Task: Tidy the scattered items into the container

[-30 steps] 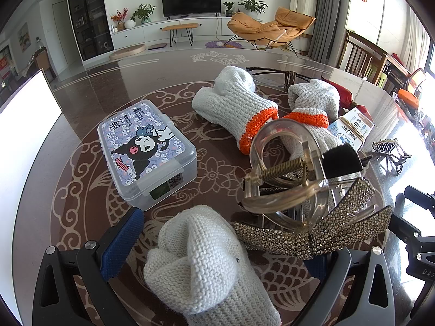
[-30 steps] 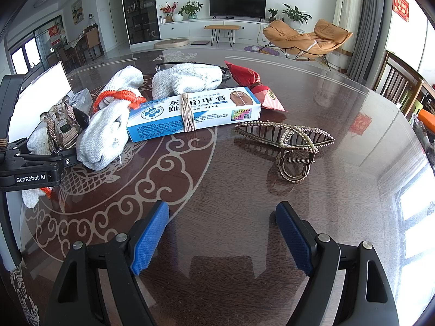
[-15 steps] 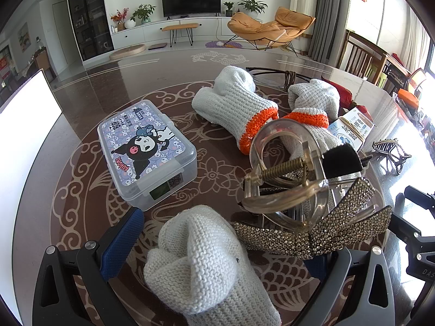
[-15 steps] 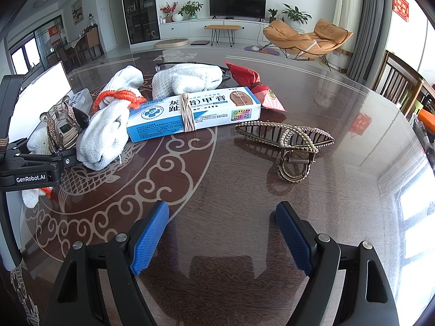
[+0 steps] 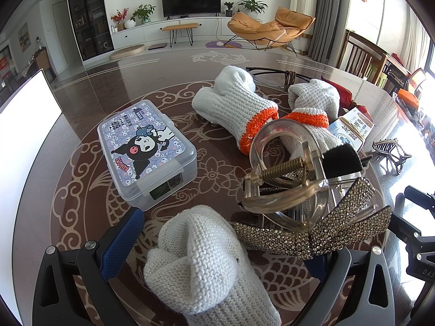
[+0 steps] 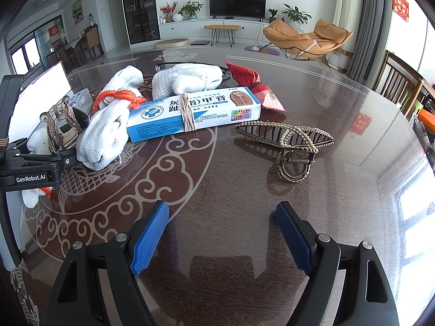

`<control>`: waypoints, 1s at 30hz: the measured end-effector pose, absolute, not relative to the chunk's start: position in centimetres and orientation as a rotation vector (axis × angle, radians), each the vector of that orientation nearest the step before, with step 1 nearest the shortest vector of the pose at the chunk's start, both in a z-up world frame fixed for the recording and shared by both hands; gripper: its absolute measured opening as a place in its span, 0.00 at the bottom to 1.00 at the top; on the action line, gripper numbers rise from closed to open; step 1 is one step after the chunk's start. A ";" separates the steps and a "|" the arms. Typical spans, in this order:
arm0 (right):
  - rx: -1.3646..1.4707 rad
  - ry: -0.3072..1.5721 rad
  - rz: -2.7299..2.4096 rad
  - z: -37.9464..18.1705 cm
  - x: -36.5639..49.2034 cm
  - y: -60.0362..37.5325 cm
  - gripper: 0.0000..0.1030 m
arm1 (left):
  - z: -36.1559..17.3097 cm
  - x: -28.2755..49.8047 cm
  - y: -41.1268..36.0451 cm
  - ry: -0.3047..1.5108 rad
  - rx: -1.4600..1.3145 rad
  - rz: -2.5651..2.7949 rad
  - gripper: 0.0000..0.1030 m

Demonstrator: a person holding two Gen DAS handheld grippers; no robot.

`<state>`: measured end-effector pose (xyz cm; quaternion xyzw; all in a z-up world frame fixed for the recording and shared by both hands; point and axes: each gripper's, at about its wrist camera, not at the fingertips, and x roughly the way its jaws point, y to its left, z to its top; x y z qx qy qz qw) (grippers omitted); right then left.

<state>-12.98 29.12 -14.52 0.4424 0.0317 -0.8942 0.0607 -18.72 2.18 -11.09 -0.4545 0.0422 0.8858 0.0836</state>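
Left tongs [image 5: 220, 247] spread around knitted glove [image 5: 206, 266], rhinestone hair clip [image 5: 312, 217] alongside.

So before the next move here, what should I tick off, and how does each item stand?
1. Container ready to receive items: not ok, its lid is shut.
2. Right gripper free: ok, jaws open with nothing between them.
3. Gold claw clip reachable: ok, it lies alone on bare table ahead of the right gripper.
4. Left gripper has a secure hold: cannot tell; its jaws stand wide apart around a knit glove and a rhinestone clip.
5. Cream box free to lift: not ok, it leans on the gloves.
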 end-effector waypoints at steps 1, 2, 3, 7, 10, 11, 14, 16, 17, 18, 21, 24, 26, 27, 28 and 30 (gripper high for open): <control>1.339 0.096 -2.706 -14.5 -13.0 29.1 0.80 | -11.1 -18.6 2.2 0.126 -1.356 2.644 1.00; 1.339 0.096 -2.706 -14.5 -13.0 29.1 0.80 | -11.1 -18.6 2.2 0.126 -1.356 2.644 1.00; 1.338 0.096 -2.706 -14.5 -13.0 29.1 0.80 | -11.1 -18.7 2.2 0.126 -1.356 2.644 1.00; 1.338 0.096 -2.705 -14.5 -13.0 29.1 0.80 | -11.1 -18.8 2.2 0.126 -1.356 2.644 1.00; 1.338 0.096 -2.705 -14.5 -13.0 29.1 0.80 | -11.1 -18.6 2.2 0.126 -1.356 2.644 1.00; 1.339 0.096 -2.705 -14.5 -13.0 29.1 0.80 | -11.1 -18.6 2.2 0.126 -1.356 2.644 1.00; 1.339 0.096 -2.705 -14.5 -13.0 29.1 0.80 | -11.1 -18.6 2.2 0.126 -1.356 2.644 1.00; 1.338 0.096 -2.706 -14.5 -13.0 29.1 0.80 | -11.1 -18.6 2.2 0.126 -1.356 2.644 1.00; 1.338 0.096 -2.705 -14.5 -13.0 29.1 0.80 | -11.1 -18.8 2.2 0.126 -1.356 2.644 1.00; 1.338 0.096 -2.705 -14.5 -13.0 29.1 0.80 | -11.1 -18.7 2.2 0.126 -1.356 2.644 1.00; 1.338 0.096 -2.705 -14.5 -13.0 29.1 0.80 | -11.1 -18.8 2.2 0.126 -1.356 2.644 1.00; 1.338 0.096 -2.706 -14.5 -13.0 29.1 0.80 | -11.1 -18.7 2.2 0.126 -1.356 2.644 1.00; 1.338 0.096 -2.706 -14.5 -13.0 29.1 0.80 | -11.1 -18.6 2.2 0.126 -1.355 2.644 1.00; 1.338 0.096 -2.706 -14.5 -13.0 29.1 0.80 | -11.1 -18.7 2.2 0.126 -1.355 2.644 1.00; 1.338 0.096 -2.706 -14.5 -13.0 29.1 0.80 | -11.1 -18.6 2.2 0.126 -1.355 2.644 1.00; 1.338 0.096 -2.706 -14.6 -13.0 29.1 0.80 | -11.1 -18.7 2.2 0.126 -1.355 2.644 1.00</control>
